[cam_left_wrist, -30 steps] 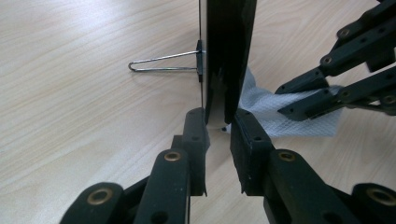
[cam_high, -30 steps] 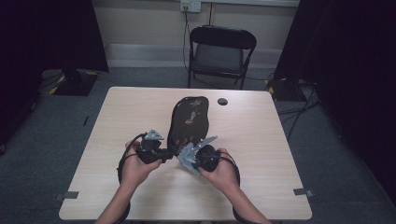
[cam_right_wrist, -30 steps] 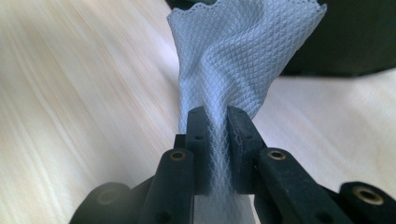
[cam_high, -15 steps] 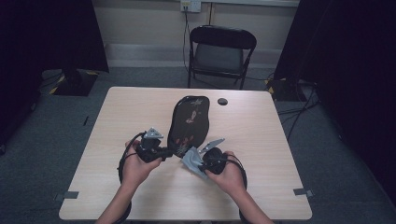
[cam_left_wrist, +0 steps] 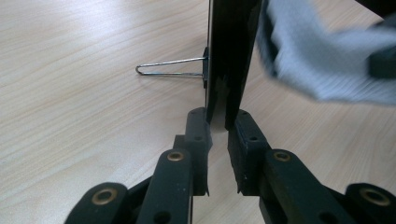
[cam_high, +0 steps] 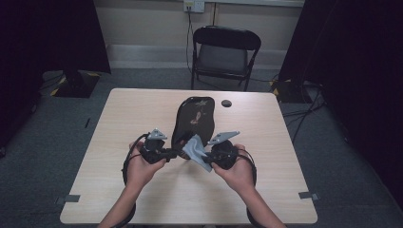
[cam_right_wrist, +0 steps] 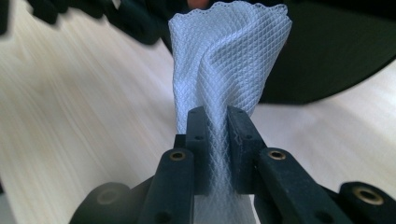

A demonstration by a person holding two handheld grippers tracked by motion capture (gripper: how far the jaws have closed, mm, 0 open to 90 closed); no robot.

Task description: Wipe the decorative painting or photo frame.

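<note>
Plate point(cam_high: 194, 121) wipe step: left gripper point(cam_left_wrist: 218, 122) clamps its rim, right gripper point(cam_right_wrist: 218, 119) pinches cloth point(cam_right_wrist: 226, 56) (wire stand point(cam_left_wrist: 170, 66) behind). Next, I'd guess: press cloth onto face.

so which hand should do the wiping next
Right. Its hand-held gripper already pinches the white cloth beside the black plate, while the left hand-held gripper is clamped on the plate's edge, holding it up.
</note>
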